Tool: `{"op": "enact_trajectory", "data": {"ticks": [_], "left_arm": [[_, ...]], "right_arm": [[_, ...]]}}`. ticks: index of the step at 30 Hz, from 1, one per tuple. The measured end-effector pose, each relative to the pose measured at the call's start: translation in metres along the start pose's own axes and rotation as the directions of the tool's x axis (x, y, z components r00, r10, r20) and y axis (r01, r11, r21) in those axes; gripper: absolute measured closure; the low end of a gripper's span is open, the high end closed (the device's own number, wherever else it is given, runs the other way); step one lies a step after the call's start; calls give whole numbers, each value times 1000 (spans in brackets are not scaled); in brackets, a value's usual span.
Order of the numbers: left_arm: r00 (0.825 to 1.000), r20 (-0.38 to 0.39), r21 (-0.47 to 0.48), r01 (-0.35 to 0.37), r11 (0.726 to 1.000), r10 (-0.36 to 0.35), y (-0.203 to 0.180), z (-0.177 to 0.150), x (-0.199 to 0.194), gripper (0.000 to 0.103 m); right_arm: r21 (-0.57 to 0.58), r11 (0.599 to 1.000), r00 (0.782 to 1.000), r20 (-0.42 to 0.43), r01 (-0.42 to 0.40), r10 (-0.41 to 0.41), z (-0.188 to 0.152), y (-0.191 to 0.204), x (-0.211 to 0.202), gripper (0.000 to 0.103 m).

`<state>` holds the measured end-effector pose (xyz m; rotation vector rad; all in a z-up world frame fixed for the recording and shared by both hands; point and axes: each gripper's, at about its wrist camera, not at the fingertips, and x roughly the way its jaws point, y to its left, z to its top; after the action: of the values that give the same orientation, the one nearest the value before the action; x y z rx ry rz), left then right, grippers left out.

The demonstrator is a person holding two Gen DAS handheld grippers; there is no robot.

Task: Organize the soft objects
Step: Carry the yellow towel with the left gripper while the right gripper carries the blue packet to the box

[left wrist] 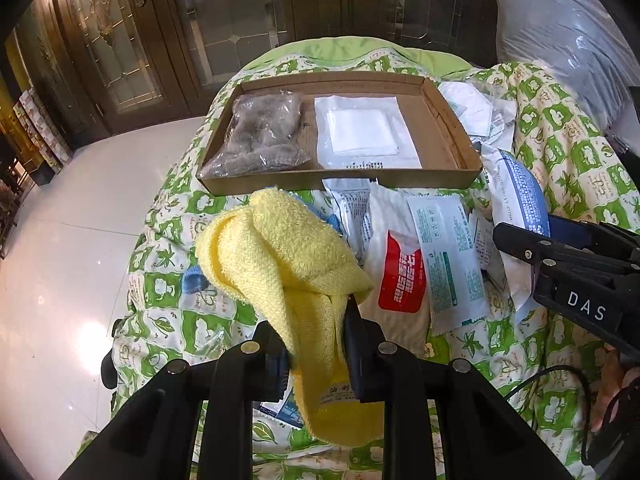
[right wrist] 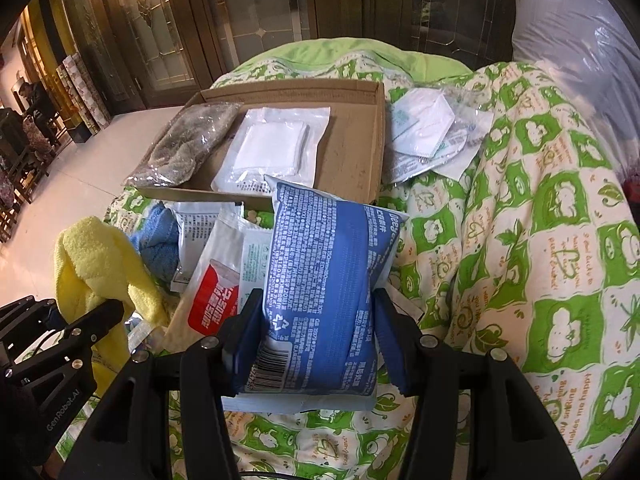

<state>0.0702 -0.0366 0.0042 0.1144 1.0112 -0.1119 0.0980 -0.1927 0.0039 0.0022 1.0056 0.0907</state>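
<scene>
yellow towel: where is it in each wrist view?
Left wrist: yellow towel centre-low, clamped in the left tongs, draping forward.
Right wrist: yellow towel at left edge, beside the left tongs.
Shared landmark: cardboard tray beyond the towel in both.

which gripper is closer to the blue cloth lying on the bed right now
Left. The left gripper, clamping the yellow towel, hangs beside the blue cloth. The right gripper, gripping the blue packet, sits farther off.
</scene>
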Motion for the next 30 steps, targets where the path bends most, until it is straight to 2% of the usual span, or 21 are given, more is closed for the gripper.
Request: {"op": "enact_trajectory", "data": {"ticks": [11,17,19,25,30], "left_arm": [[1000,-3,-11,22,1000,-22,3,2,0,80],[992,15,-73,125,990,-124,26,11,-7,80],[991,22,-81,134,988,-132,31,13,-10,80],[994,-3,-64,110,992,-111,35,21,-5,80],[991,-27,-41,132,990,-133,25,31,0,80]], "right_arm": [[6,1000,999,28,-19,18,9,-1,-11,51],[38,997,998,36,-61,59,18,-13,-17,51],[32,997,997,34,-68,67,19,-14,-17,51],[28,994,994,-12,-105,105,23,-14,-7,51],[13,995,992,-70,-101,102,27,-17,5,51]]}}
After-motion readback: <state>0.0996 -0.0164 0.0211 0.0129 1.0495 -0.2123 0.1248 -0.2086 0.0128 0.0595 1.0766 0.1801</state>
